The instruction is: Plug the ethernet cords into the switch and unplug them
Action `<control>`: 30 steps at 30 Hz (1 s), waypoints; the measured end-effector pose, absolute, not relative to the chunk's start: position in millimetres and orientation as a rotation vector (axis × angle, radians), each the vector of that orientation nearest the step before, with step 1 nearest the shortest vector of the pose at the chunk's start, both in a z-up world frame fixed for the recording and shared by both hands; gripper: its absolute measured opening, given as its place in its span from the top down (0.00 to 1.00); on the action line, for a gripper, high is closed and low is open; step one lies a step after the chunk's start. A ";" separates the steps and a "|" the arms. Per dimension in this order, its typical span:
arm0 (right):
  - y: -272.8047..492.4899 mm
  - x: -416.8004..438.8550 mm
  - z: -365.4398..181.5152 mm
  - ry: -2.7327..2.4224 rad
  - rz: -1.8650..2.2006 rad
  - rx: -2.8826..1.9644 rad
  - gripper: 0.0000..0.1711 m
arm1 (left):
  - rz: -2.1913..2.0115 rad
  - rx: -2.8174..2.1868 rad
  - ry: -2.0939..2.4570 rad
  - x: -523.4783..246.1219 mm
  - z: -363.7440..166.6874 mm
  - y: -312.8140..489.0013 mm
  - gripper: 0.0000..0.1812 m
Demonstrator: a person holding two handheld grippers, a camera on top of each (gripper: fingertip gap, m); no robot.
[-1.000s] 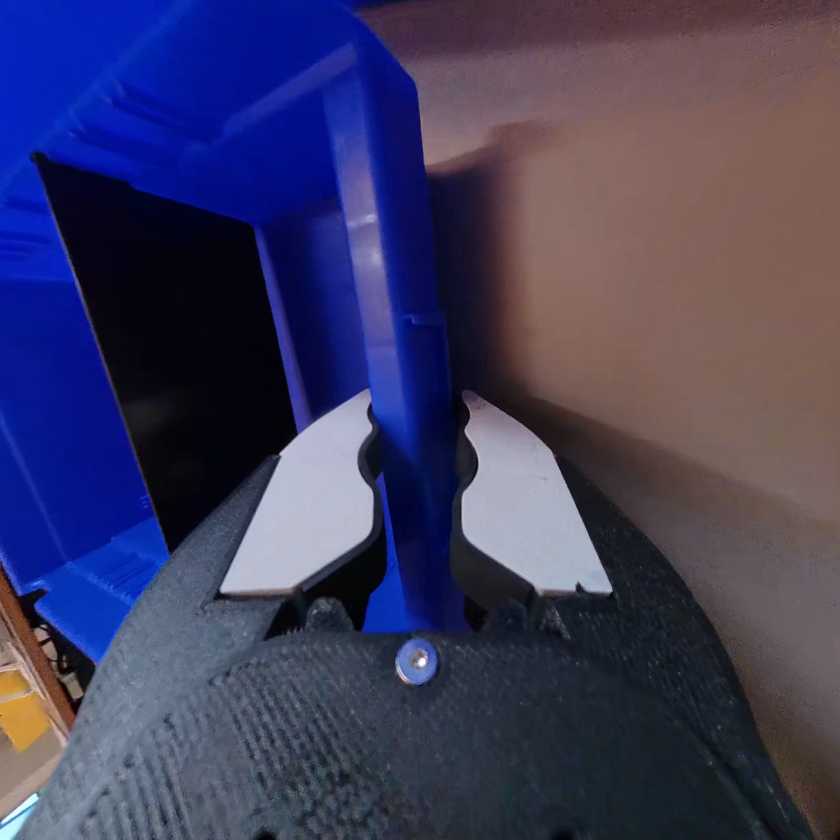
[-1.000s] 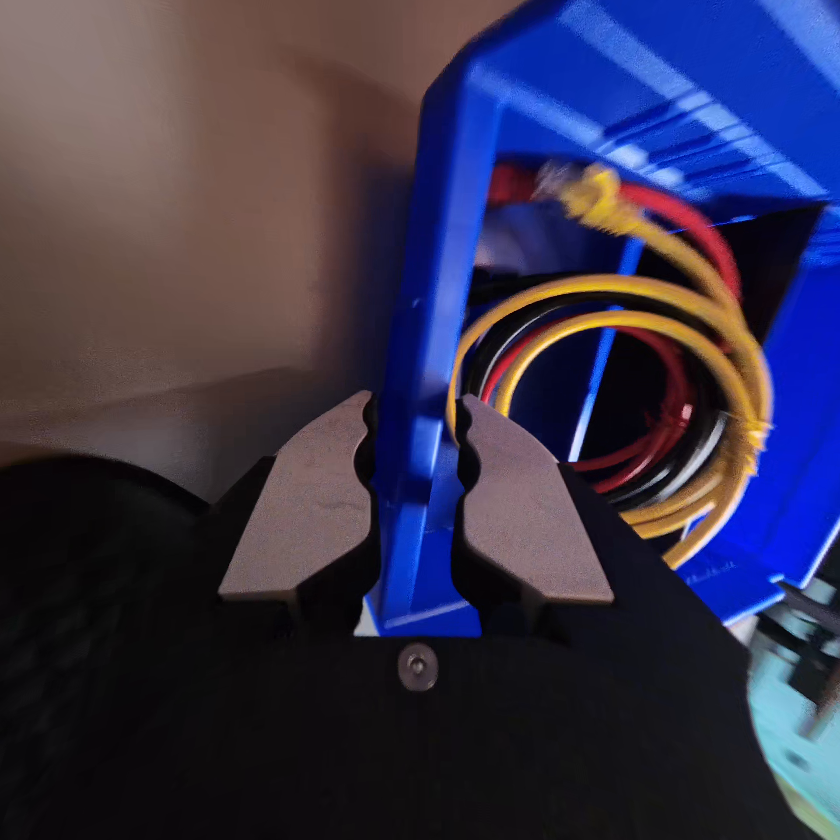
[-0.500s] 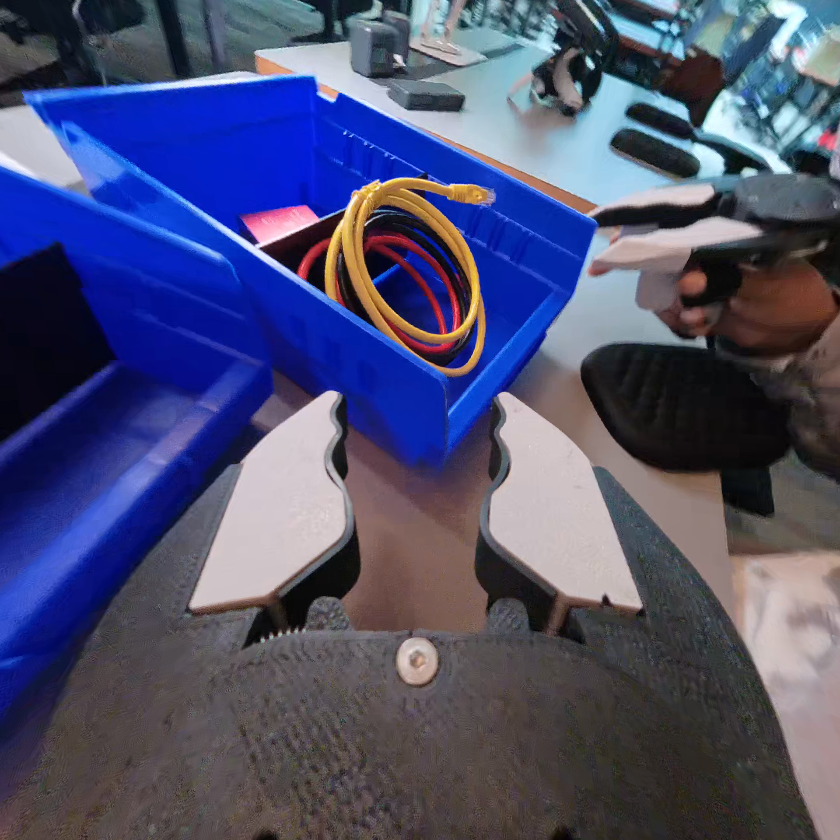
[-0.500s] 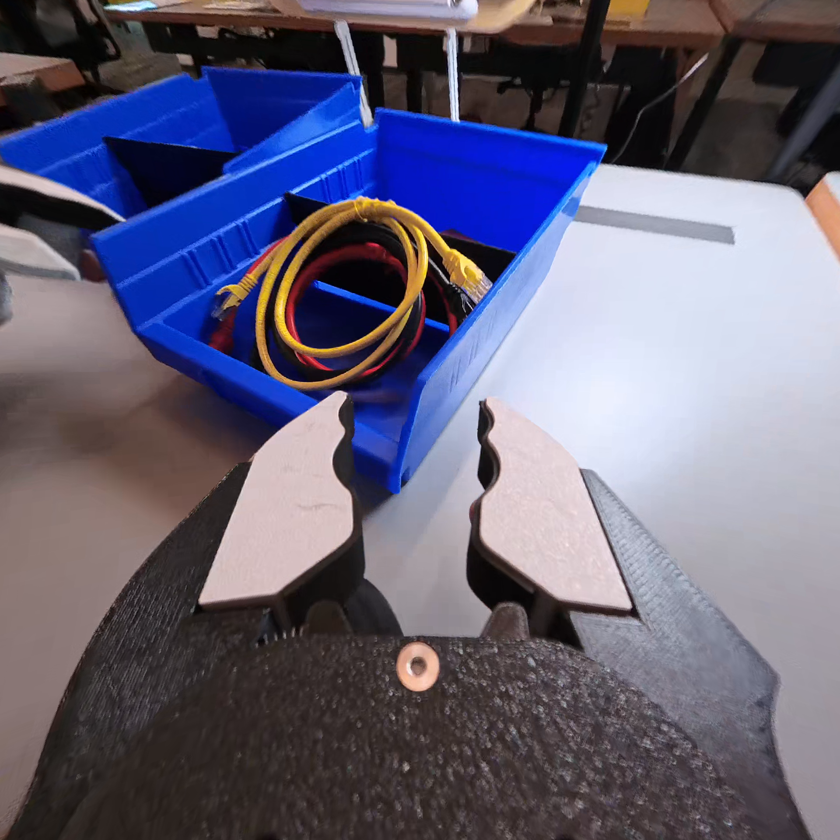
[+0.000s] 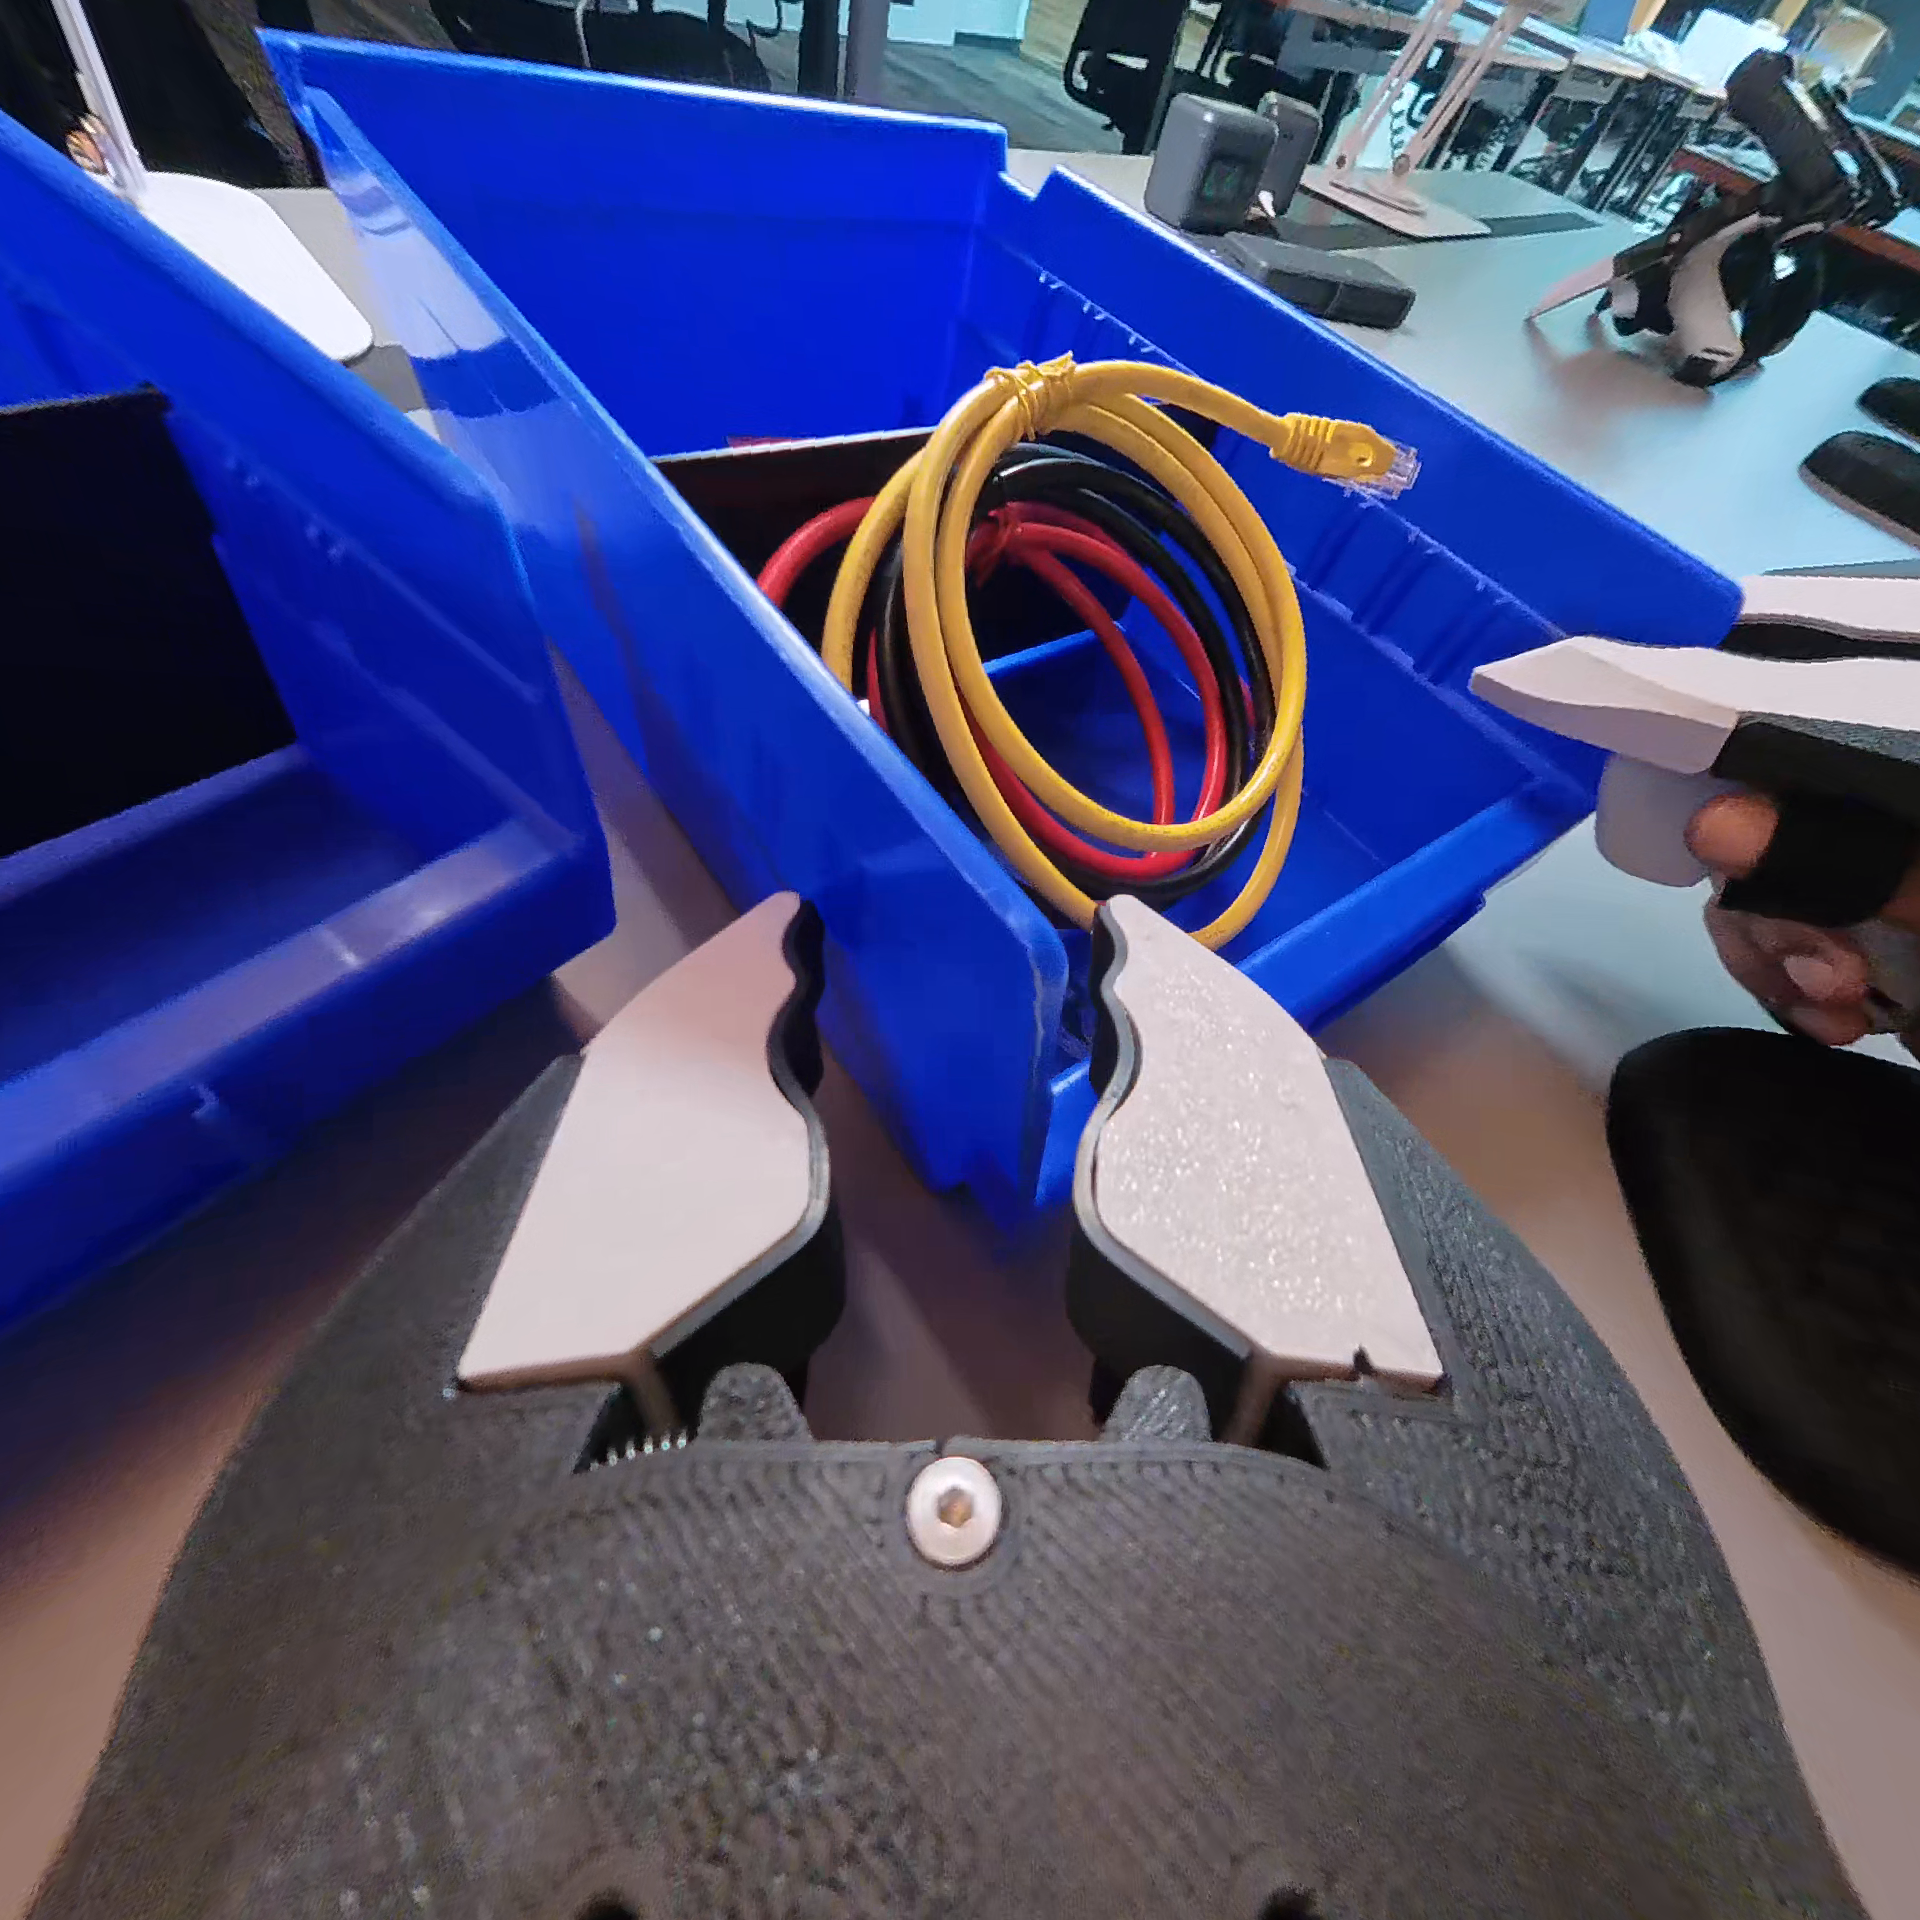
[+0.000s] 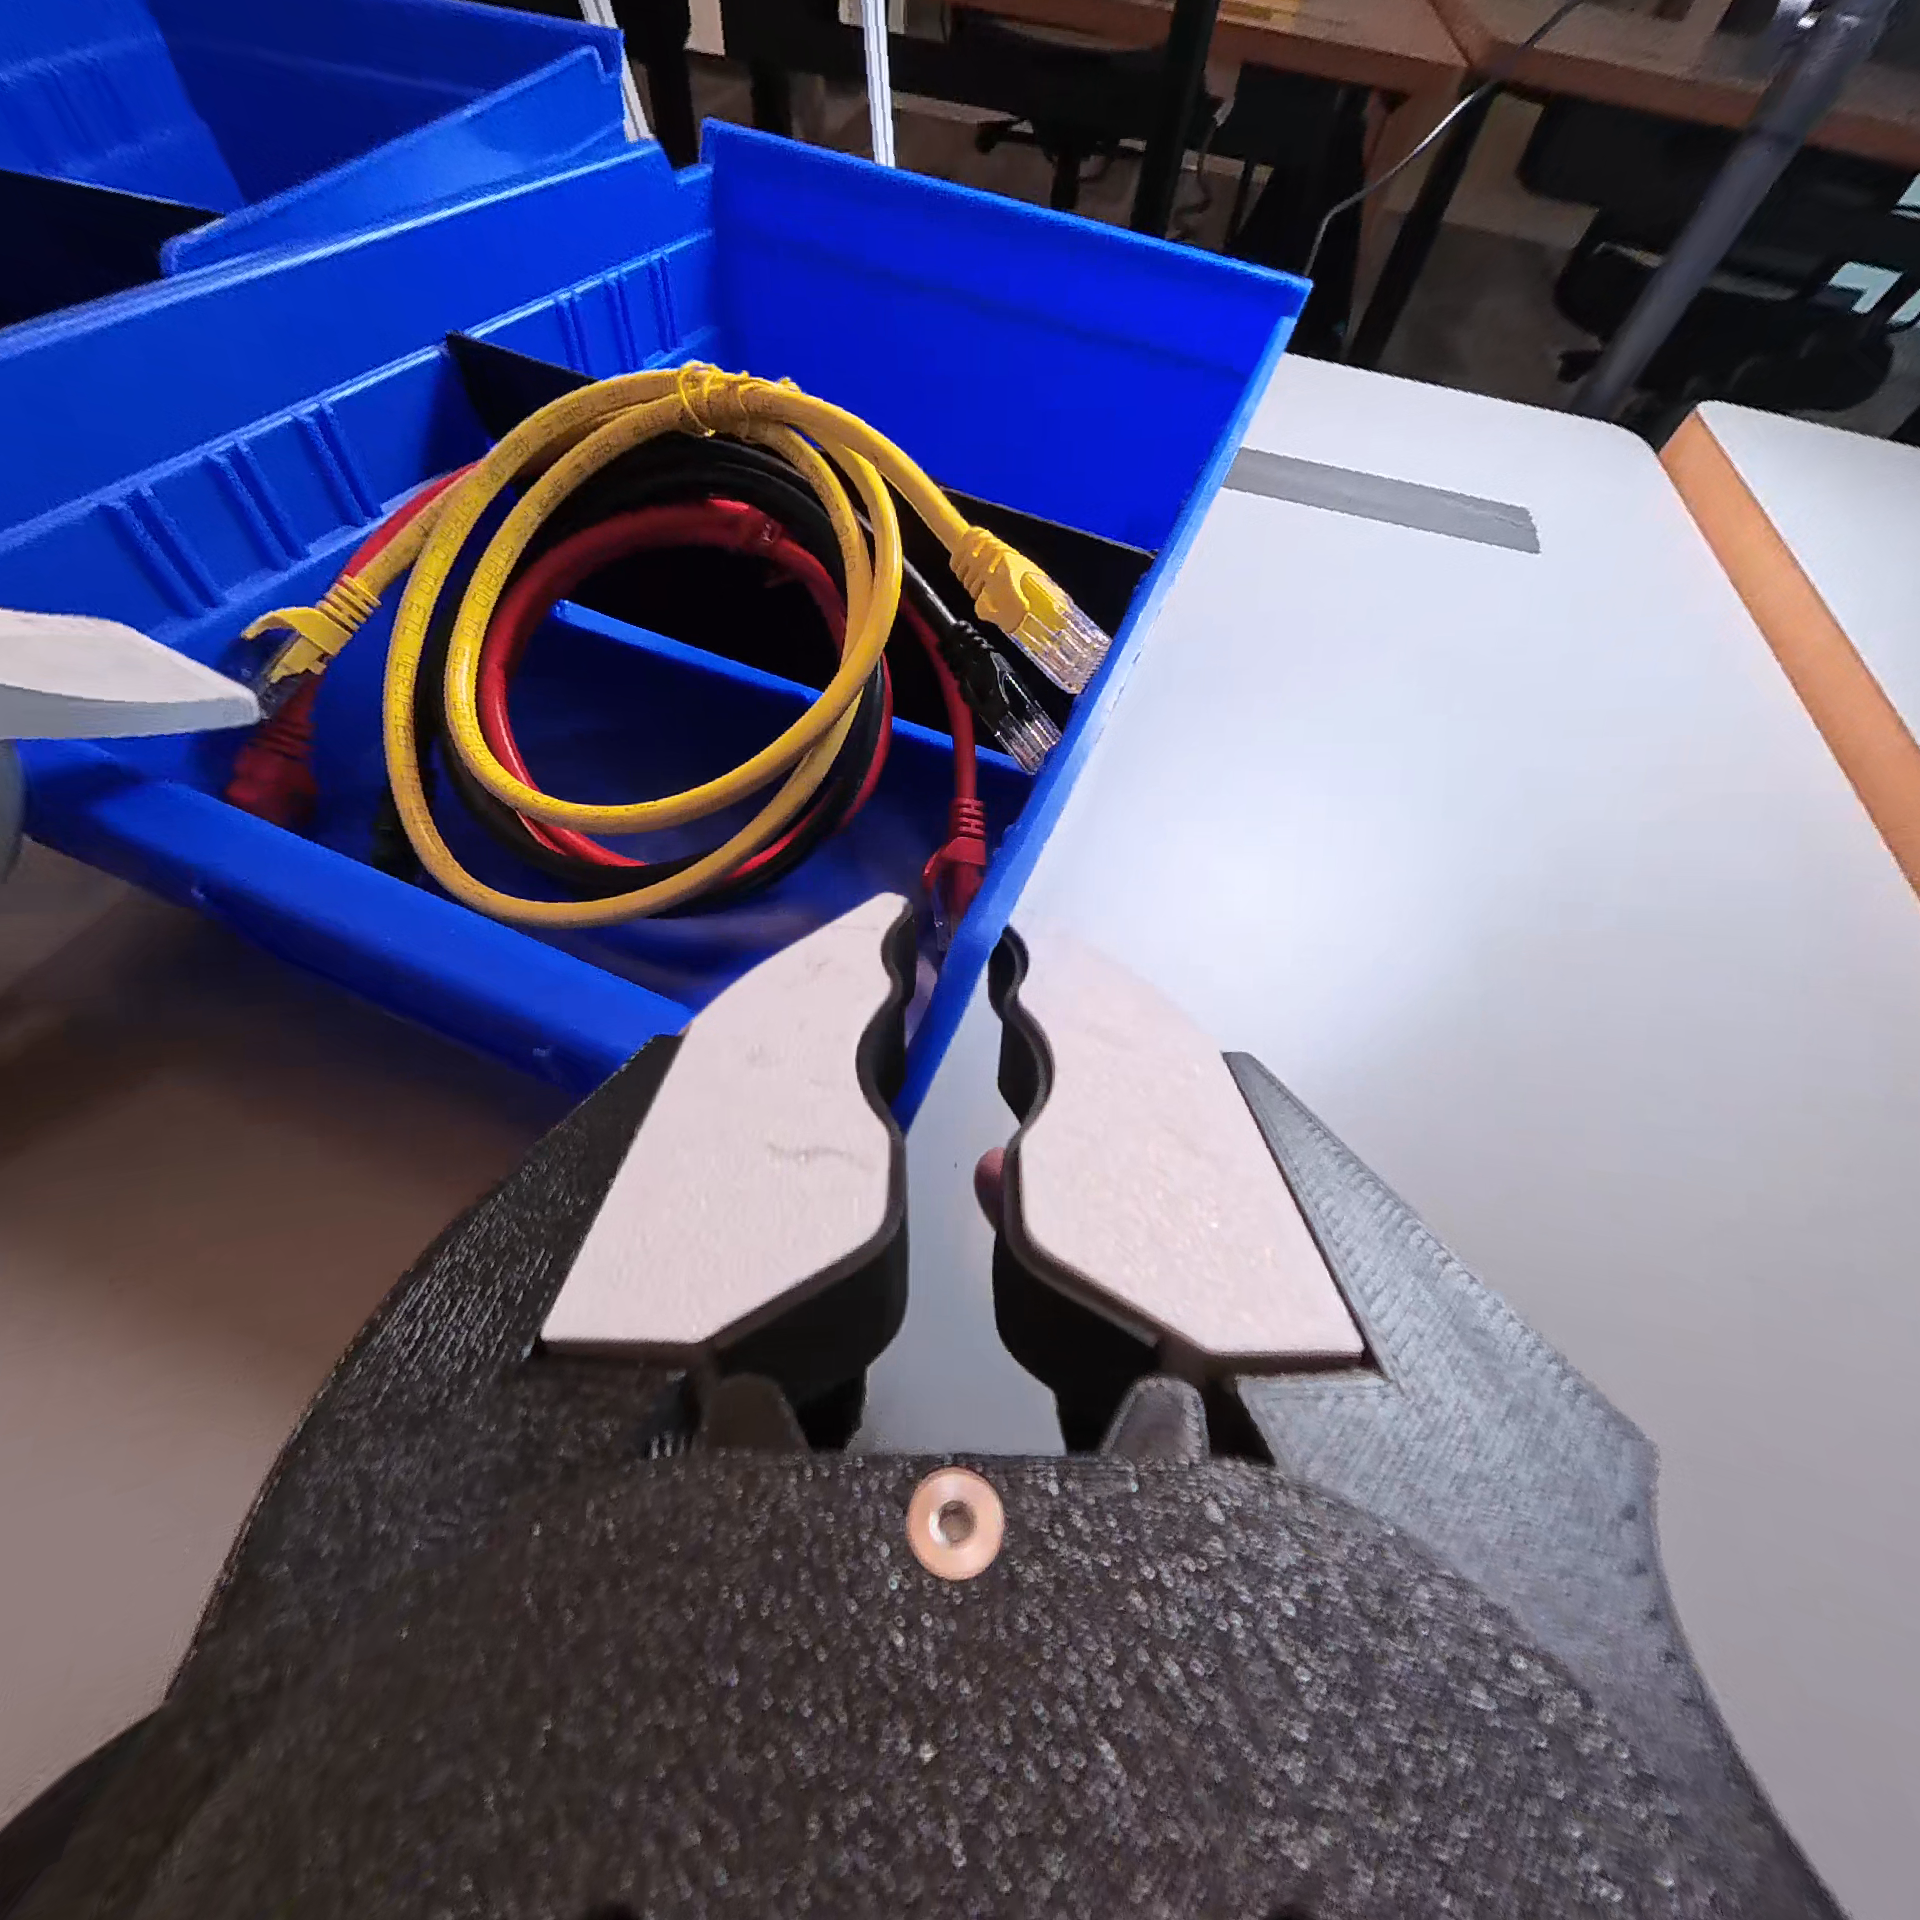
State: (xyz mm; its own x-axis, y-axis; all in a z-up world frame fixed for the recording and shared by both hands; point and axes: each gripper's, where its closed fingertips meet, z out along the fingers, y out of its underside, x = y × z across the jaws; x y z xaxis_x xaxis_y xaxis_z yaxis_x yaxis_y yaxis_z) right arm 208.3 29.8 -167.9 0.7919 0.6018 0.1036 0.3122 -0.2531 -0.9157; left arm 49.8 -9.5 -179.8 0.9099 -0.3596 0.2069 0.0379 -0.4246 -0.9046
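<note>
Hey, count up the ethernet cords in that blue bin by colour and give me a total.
Yellow cord: 1
Red cord: 1
Black cord: 1
Total: 3 coiled cords in the blue bin

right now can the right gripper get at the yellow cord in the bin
Probably yes. The yellow cord lies on top of the coil in the open blue bin, but the right gripper straddles the bin's side wall and must lift over.

Glossy blue plastic bin (image 5: 727,312)
</note>
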 end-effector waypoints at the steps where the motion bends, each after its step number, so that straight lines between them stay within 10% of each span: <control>1: 29.8 210.2 -167.8 -0.696 0.309 -1.858 0.93 | -0.439 -1.960 0.232 48.5 -177.7 -9.8 0.75; 12: 0.7 209.8 -120.5 -0.724 0.181 -1.678 0.93 | -0.300 -1.786 0.246 30.3 -121.3 -10.0 0.93; 30: -78.4 29.8 47.3 -0.818 0.479 -1.189 0.93 | 0.100 -1.418 0.053 -140.0 46.2 -140.6 0.95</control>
State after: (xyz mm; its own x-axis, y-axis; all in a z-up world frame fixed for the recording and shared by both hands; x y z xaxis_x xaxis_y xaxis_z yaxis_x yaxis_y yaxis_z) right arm 29.8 -78.4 47.3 0.6309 0.7141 0.3033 0.0851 0.3248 -0.9419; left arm -140.0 -140.6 46.2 0.9946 0.0383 -0.0965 -0.1012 0.1494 -0.9836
